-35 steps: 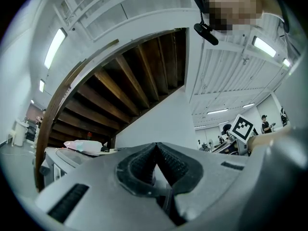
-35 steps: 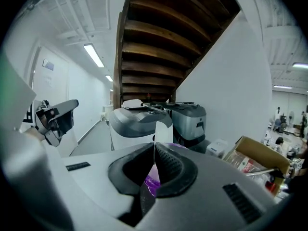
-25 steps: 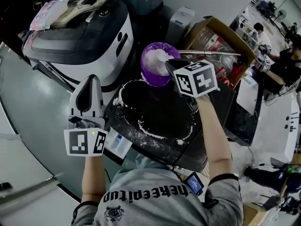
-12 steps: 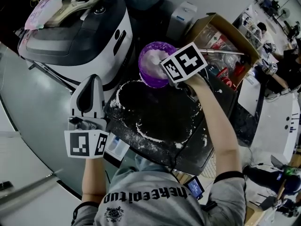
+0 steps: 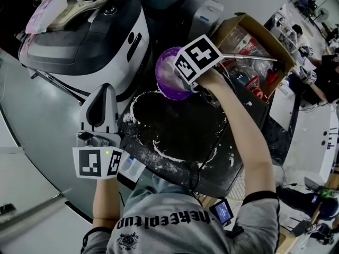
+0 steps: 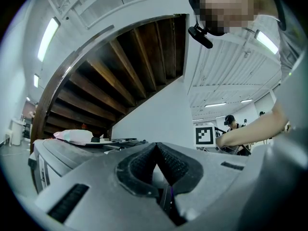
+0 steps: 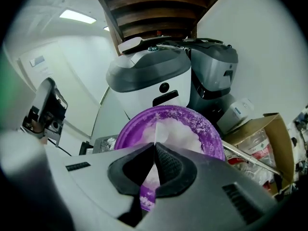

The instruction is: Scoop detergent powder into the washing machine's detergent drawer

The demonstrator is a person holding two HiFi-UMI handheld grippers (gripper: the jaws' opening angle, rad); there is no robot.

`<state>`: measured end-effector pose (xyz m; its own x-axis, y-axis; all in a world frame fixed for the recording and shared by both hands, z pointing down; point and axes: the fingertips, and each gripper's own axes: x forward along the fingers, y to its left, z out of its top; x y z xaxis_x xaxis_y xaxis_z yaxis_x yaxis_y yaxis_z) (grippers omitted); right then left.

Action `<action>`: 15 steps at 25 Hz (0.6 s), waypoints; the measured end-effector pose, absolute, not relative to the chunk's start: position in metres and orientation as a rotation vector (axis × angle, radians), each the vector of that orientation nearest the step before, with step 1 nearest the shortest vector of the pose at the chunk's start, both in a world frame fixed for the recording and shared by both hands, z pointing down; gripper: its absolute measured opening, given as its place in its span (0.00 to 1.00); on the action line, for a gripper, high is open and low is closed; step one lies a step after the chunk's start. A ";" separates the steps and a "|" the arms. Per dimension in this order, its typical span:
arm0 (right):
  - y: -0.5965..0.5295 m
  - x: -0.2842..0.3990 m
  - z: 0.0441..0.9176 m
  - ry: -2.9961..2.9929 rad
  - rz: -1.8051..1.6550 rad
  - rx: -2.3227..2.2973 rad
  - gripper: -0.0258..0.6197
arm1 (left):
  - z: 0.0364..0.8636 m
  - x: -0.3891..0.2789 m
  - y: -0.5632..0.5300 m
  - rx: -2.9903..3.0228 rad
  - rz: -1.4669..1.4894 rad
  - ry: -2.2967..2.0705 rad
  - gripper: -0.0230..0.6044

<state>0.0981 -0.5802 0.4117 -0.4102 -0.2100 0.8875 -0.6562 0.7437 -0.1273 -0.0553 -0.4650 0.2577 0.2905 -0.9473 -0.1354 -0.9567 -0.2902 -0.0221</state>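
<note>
Detergent powder [image 7: 180, 131]: white, heaped inside the purple bowl [image 5: 165, 83]; more of it strewn in a rough ring [image 5: 159, 144] on the dark table [image 5: 180, 123].
Purple bowl: at the table's far edge, near the washing machine [image 5: 79, 41]; dusted with powder along the rim.
Right tongs [image 7: 155, 147]: above the bowl, aimed down at the powder; closed tip to tip on a thin pale strip [image 7: 155, 133], seen edge-on and too slim to name.
Right marker cube [image 5: 197, 57]: covering part of the bowl in the head view.
Left tongs [image 5: 104, 91]: off the table's left edge, well apart from the bowl, pointing toward the washing machine; closed, with nothing between the pads.
Washing machine: white and dark grey, beyond the table's far left corner; a pink packet [image 5: 46, 7] on its lid; detergent drawer not made out.
Second appliance [image 7: 215, 69]: grey, just beside the washing machine.
Cardboard box [image 5: 249, 33]: open, beyond the table's far right corner, holding packets and bottles.
Right forearm [image 5: 238, 126]: stretched over the table's right side toward the bowl.
</note>
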 end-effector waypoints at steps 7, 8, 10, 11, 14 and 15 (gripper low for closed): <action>-0.582 0.089 0.421 -1.931 0.608 0.600 0.05 | 0.260 -0.067 -0.468 -2.414 0.134 1.846 0.04; -0.581 0.087 0.422 -1.929 0.613 0.589 0.05 | 0.260 -0.069 -0.468 -2.409 0.134 1.851 0.04; -0.577 0.084 0.424 -1.929 0.637 0.564 0.05 | 0.261 -0.072 -0.468 -2.403 0.136 1.859 0.04; -0.575 0.082 0.425 -1.930 0.653 0.551 0.05 | 0.262 -0.072 -0.468 -2.401 0.137 1.862 0.04; -0.572 0.079 0.426 -1.933 0.683 0.534 0.05 | 0.262 -0.072 -0.470 -2.401 0.140 1.864 0.04; -0.572 0.079 0.425 -1.935 0.693 0.530 0.05 | 0.262 -0.071 -0.470 -2.403 0.139 1.863 0.04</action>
